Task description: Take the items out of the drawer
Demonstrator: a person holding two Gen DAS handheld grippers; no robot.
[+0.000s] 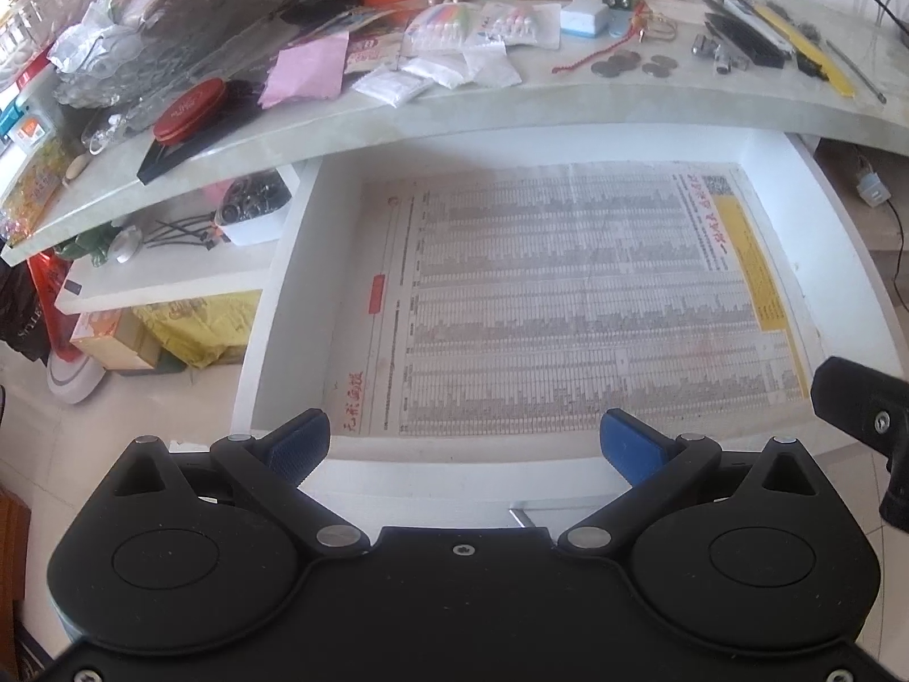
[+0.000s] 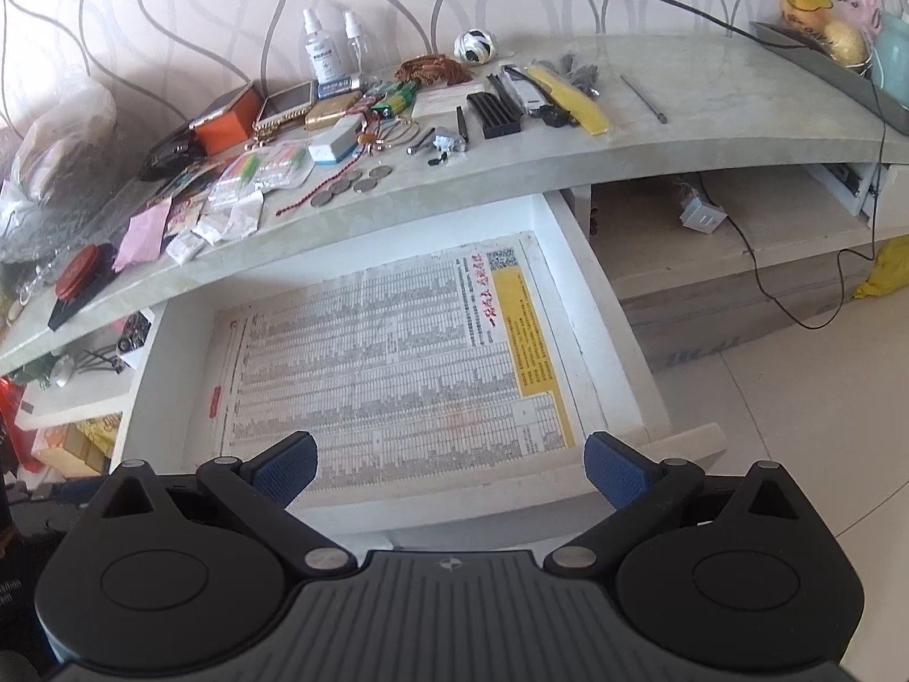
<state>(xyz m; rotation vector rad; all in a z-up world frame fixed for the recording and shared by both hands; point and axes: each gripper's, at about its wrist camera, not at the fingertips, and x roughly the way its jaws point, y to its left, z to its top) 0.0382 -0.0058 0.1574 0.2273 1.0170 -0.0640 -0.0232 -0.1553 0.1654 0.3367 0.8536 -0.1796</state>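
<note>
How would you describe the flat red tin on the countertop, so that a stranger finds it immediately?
Start at the pale marble countertop above the open drawer and follow it to its left end. There the red oval tin lies flat on a black board, beside a pink paper. It is the only red, oval, lidded thing among clear bags and white sachets.

left tongs: spread wide, holding nothing | right tongs: spread wide, holding nothing
</note>
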